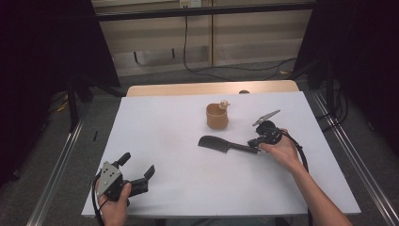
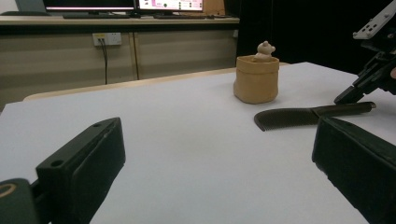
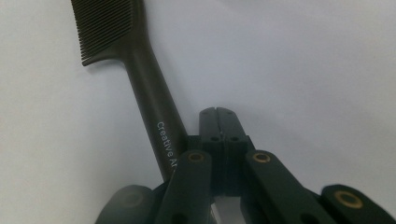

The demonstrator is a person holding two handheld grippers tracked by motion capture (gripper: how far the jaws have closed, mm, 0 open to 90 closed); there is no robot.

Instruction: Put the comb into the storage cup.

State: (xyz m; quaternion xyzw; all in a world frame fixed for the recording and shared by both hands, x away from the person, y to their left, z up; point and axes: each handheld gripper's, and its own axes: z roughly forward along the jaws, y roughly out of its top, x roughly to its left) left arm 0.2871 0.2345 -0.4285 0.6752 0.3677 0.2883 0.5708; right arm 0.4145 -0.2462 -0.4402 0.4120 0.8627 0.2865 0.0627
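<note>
High view: worktop (image 1: 155,141) with a matte white, smooth surface and a pale wooden strip along its far edge.

Item 1: comb (image 1: 220,143), black, matte plastic, with a flat toothed head of fine close teeth and a long, narrow, rounded handle bearing small pale lettering. It lies flat near the worktop's middle, head toward the left, handle toward the right.

Item 2: right hand-held gripper (image 1: 258,142), black, jointed, with a grey three-cornered plate on top. Its jaws are pressed together, tips meeting just beside the end of the comb's handle; whether they pinch it cannot be told.

Item 3: left hand-held gripper (image 1: 137,165), black, blocky jaws held wide apart with nothing between, near the front left corner, well apart from the comb.

Item 4: pouch (image 1: 217,116), tan, soft-walled, round, upright behind the comb, a small figure (image 1: 224,104) at its rim.
</note>
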